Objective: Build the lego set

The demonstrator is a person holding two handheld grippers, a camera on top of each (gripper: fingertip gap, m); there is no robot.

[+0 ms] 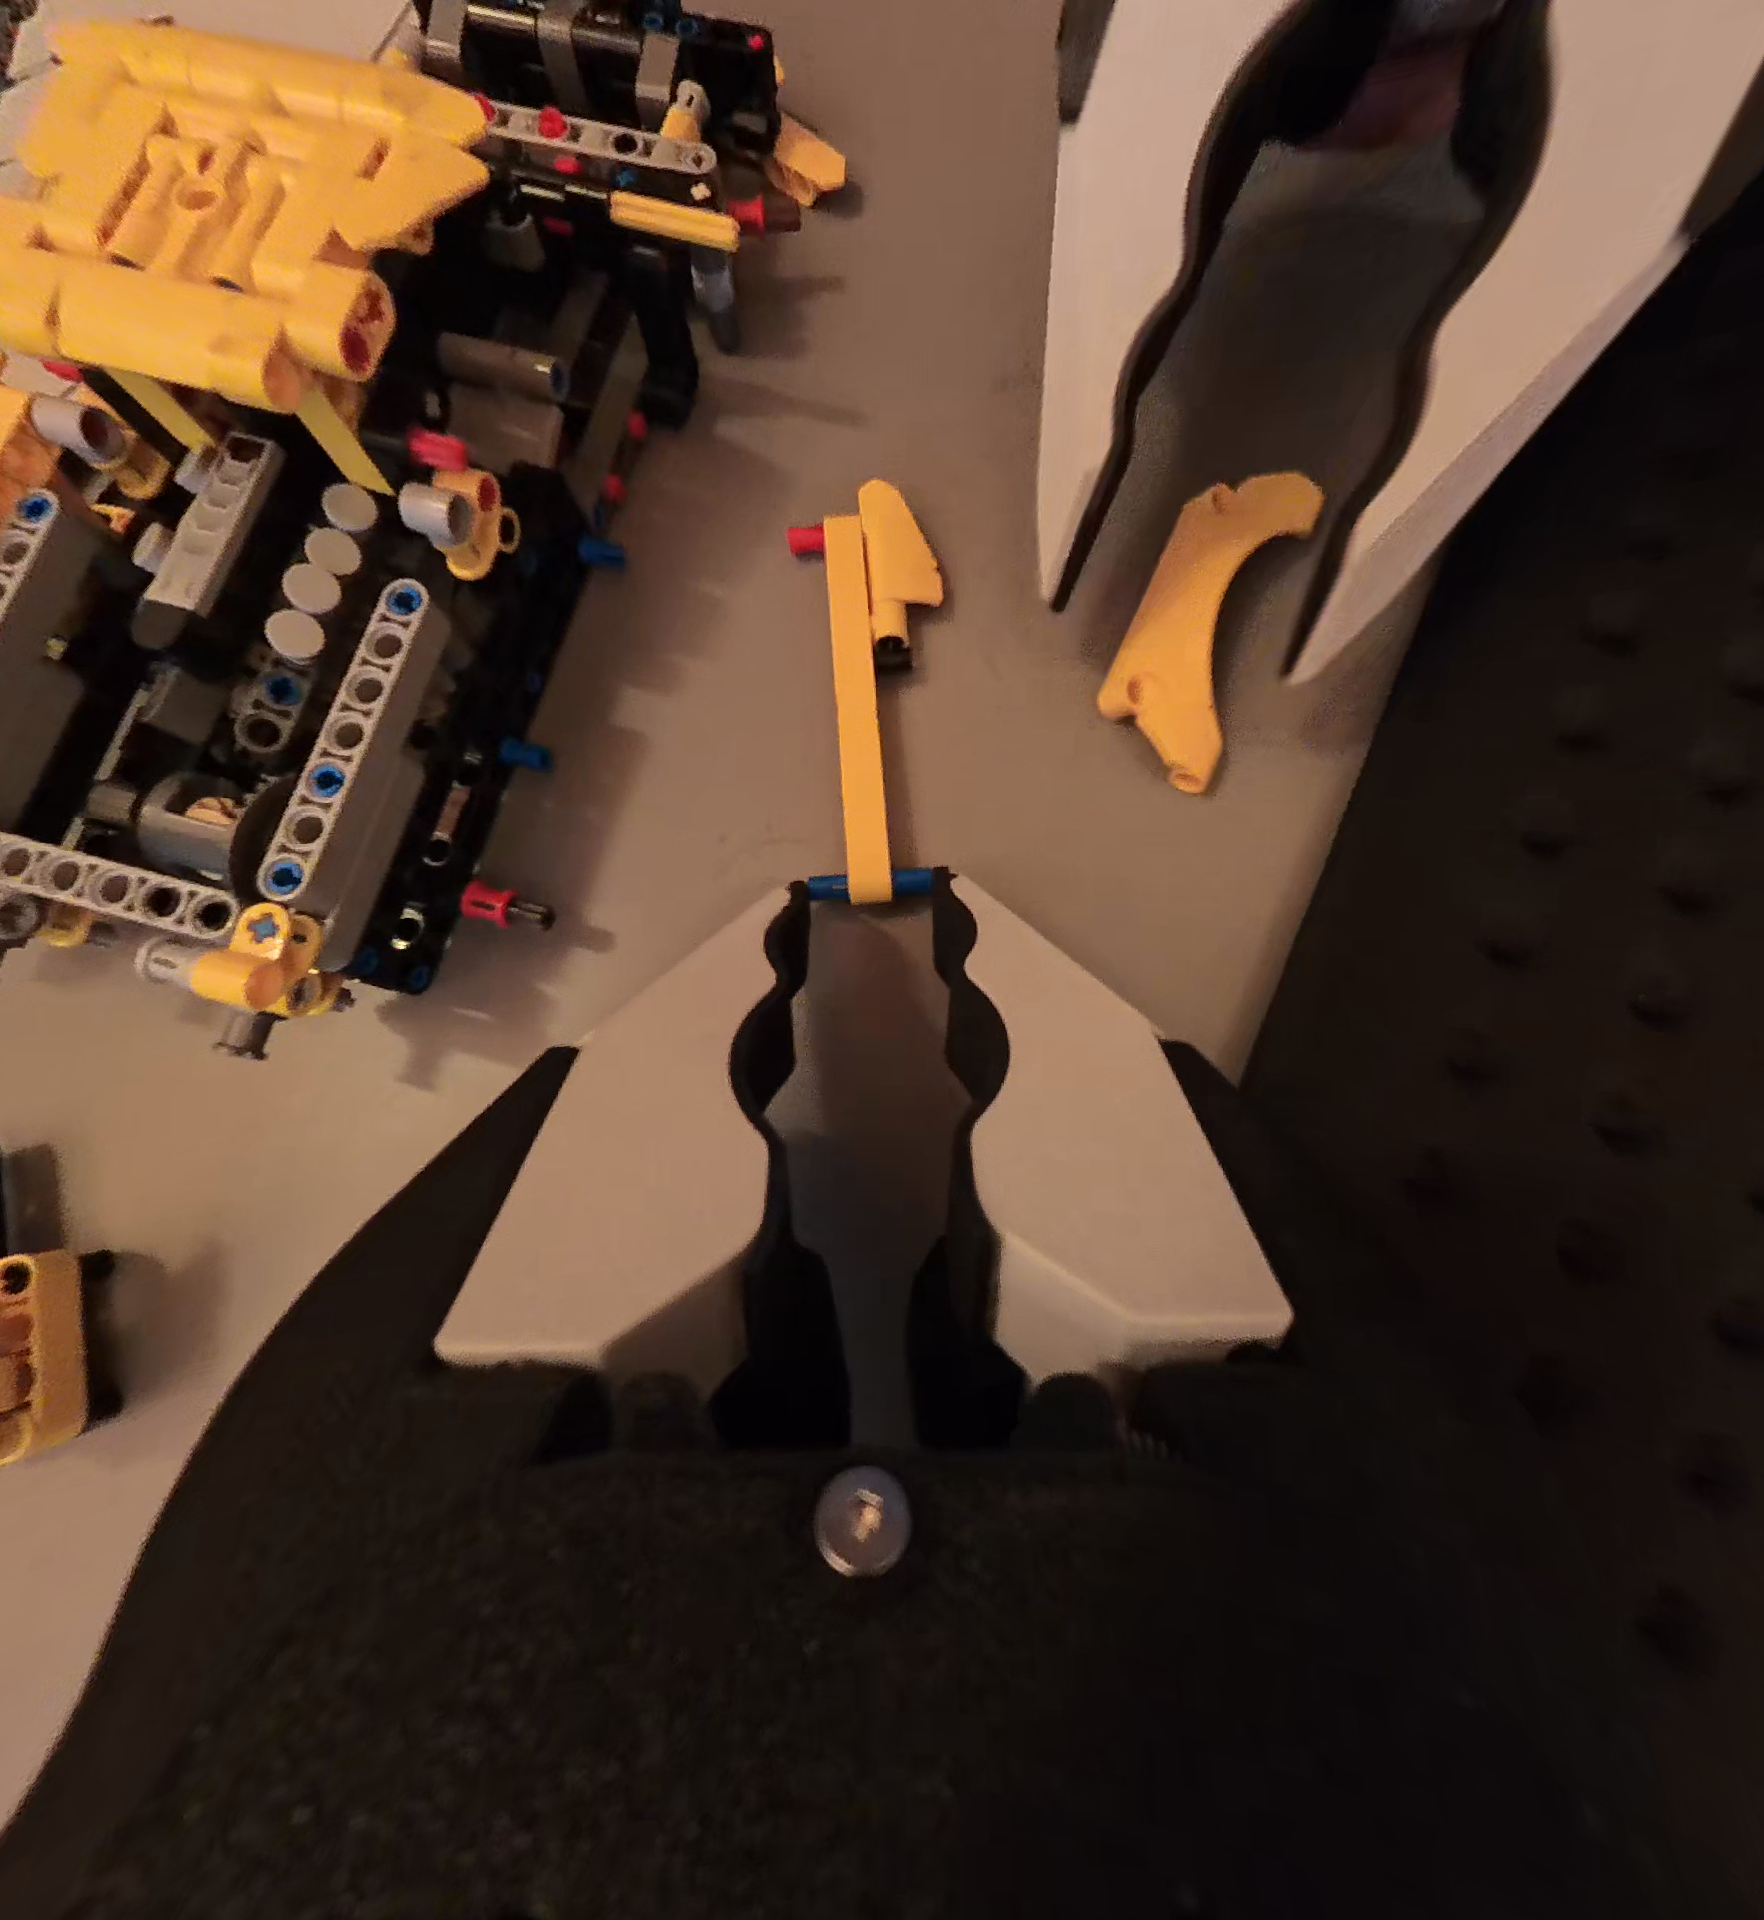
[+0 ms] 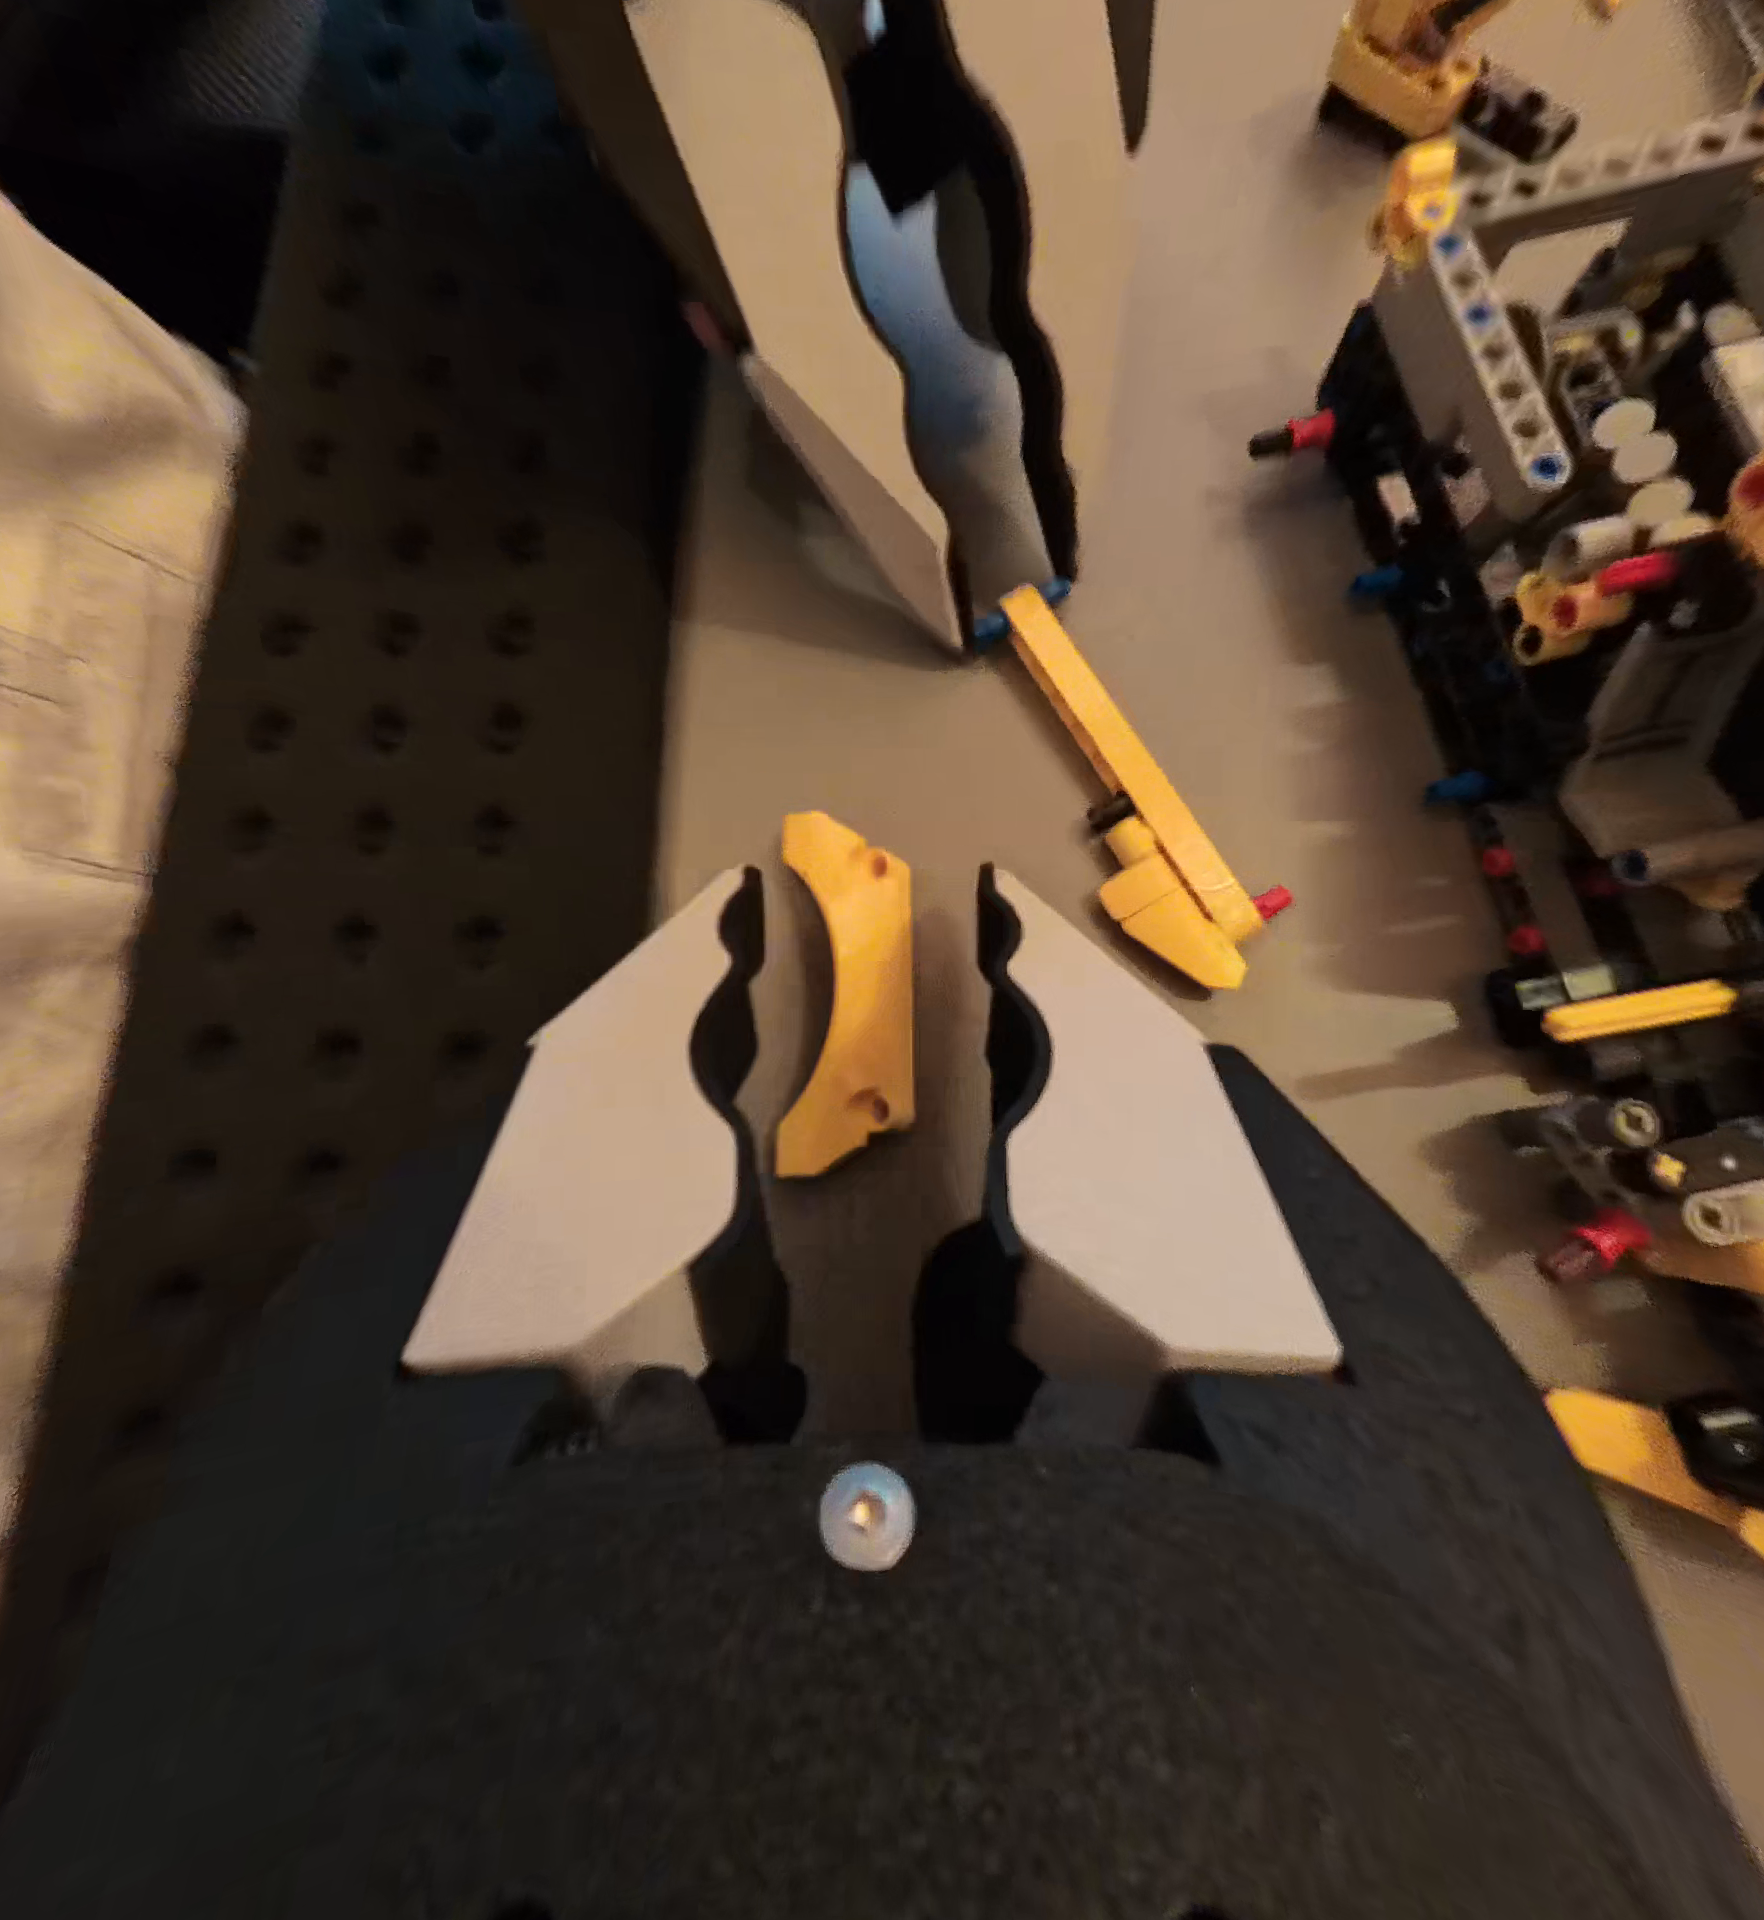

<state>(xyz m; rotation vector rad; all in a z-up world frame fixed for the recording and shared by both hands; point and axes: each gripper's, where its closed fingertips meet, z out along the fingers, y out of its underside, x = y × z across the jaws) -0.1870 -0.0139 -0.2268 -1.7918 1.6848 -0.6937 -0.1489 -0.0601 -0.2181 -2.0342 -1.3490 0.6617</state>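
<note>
Up close, our left tongs point(image 1: 870, 885) are clamped on the blue pin point(image 1: 870, 886) at the near end of the long yellow beam point(image 1: 857, 707), which lies flat on the counter point(image 1: 712, 644) with a small yellow wedge and red pin at its far end. Our right tongs point(image 2: 865, 883) sit apart, straddling the curved yellow panel point(image 2: 852, 987) without touching it. Farther out sits the big yellow, grey and black lego build point(image 1: 265, 582), and a black perforated mat point(image 2: 410, 675) runs along the counter's edge.

Bare table point(image 1: 712, 790) btwn big model point(image 1: 265, 644) & dark mat point(image 1: 1584, 935); loose yellow pcs clutter it.
</note>
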